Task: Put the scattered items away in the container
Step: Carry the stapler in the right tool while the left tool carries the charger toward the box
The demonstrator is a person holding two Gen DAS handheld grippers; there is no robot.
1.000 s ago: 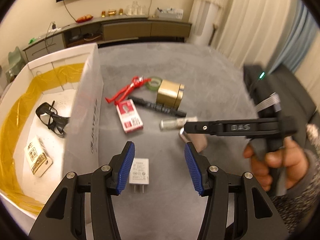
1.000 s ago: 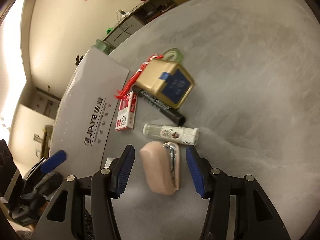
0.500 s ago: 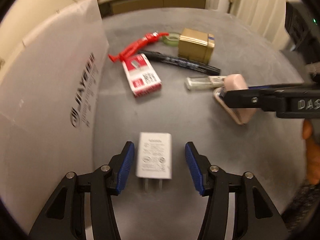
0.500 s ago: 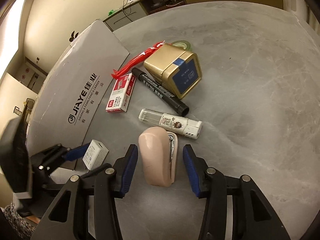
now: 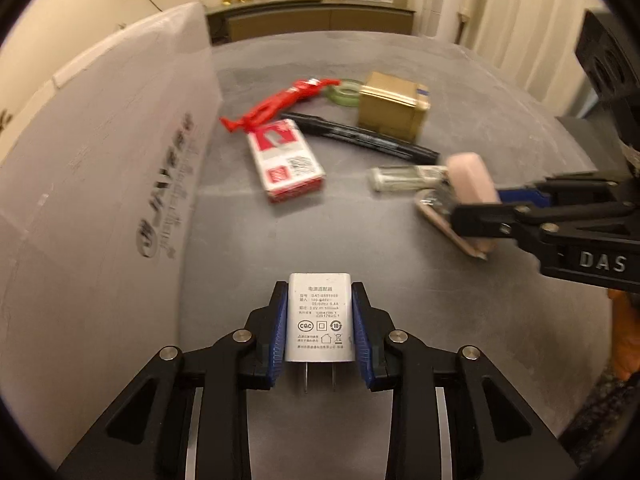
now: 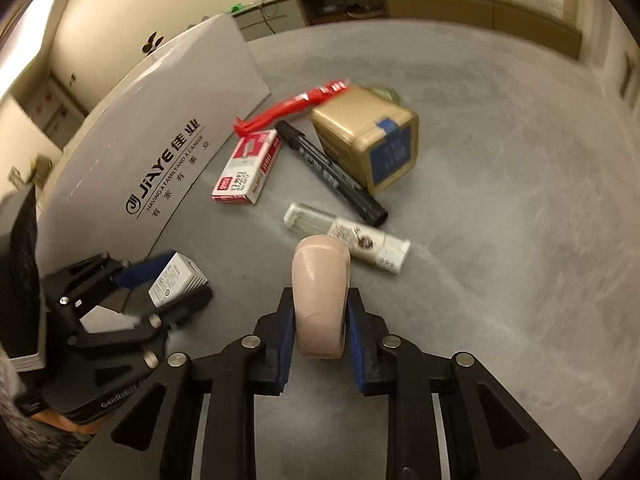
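Both jaws just closed: my left gripper [image 5: 320, 330] pinches the white charger [image 5: 319, 316], right gripper [image 6: 320, 326] the pink stapler [image 6: 320, 292], long axis along the fingers; white box [image 5: 100, 184] lies left, nearer the left hand.

Grey table [image 6: 500, 208] w/ white box [image 6: 160, 128], marker [image 6: 332, 176], gold tin [image 6: 368, 140], maybe tape [image 5: 340, 90].

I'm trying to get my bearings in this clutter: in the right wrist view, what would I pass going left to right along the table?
White charger in the left gripper → red-and-white box → pink stapler in the right gripper → gold tin. The pen and the small bottle overlap these, so I leave them out.
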